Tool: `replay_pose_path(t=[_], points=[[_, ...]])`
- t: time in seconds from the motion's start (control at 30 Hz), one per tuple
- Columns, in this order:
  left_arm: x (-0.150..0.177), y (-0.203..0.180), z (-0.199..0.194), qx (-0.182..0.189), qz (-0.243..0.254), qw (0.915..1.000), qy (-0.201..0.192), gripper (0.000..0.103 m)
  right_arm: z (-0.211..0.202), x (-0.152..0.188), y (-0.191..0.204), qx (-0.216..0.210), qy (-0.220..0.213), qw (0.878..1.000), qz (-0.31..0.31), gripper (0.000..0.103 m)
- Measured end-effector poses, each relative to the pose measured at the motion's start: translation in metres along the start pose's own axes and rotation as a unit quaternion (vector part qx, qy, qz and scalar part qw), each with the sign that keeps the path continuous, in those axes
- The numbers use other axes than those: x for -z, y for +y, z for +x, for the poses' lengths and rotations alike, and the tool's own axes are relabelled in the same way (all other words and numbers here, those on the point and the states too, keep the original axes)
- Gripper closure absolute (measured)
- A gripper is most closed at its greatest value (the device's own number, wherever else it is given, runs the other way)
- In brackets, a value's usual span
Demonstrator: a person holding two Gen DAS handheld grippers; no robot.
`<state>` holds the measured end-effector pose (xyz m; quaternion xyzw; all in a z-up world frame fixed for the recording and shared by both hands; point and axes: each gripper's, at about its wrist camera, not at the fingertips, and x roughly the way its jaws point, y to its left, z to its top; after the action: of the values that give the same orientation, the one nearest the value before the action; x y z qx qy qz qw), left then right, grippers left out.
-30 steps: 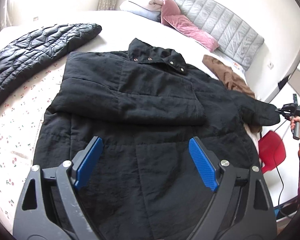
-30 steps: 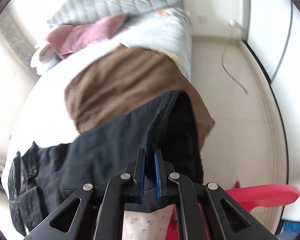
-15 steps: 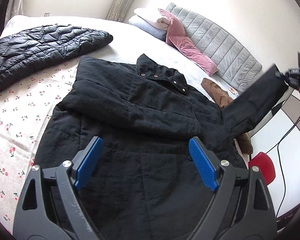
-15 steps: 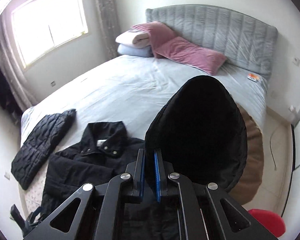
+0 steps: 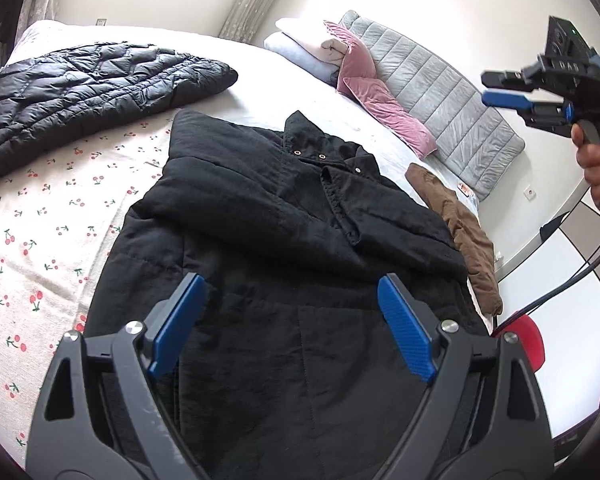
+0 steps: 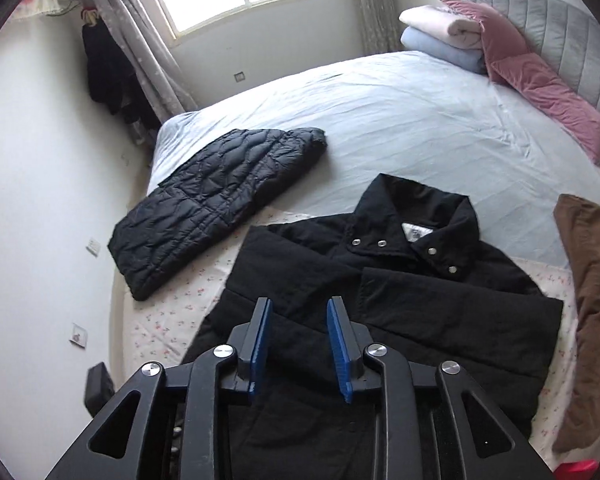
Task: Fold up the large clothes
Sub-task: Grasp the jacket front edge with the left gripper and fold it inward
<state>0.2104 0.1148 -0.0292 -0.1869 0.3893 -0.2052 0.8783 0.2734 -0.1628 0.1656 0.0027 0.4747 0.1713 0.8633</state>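
Note:
A black jacket [image 5: 300, 240] lies face up on the bed, collar toward the headboard. Both sleeves are folded across its chest; the right sleeve [image 6: 460, 300] lies flat on top. My left gripper [image 5: 290, 280] hangs open over the jacket's lower half with nothing between its blue pads. My right gripper [image 6: 299, 302] is up in the air above the jacket, its jaws opening with nothing between them. In the left wrist view the right gripper [image 5: 490, 88] shows at upper right, held by a hand [image 5: 596, 168].
A black quilted down jacket [image 5: 80, 92] lies folded at the left on the bed. A brown garment [image 5: 460, 236] lies along the bed's right edge. Pink pillows [image 5: 380, 108] and folded blankets [image 6: 440, 36] rest by the grey headboard. A red stool [image 5: 524, 340] stands beside the bed.
My right gripper lifted the jacket's sleeve from the bed's right edge, swung it over the chest and let it go; its jaws have parted. The left gripper drifted a little.

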Motion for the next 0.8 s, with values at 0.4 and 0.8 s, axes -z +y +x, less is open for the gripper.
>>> replay_pose_path(t=[0.4, 0.8], points=[[-0.05, -0.055, 0.071, 0.014, 0.042, 0.9946, 0.094, 0.019, 0.0, 0.09, -0.182, 0.076, 0.031, 0.987, 0.137, 0.048], [-0.046, -0.094, 0.185, -0.041, 0.024, 0.9952, 0.086, 0.095, 0.025, 0.149, -0.253, 0.097, -0.001, 0.979, 0.177, 0.048]])
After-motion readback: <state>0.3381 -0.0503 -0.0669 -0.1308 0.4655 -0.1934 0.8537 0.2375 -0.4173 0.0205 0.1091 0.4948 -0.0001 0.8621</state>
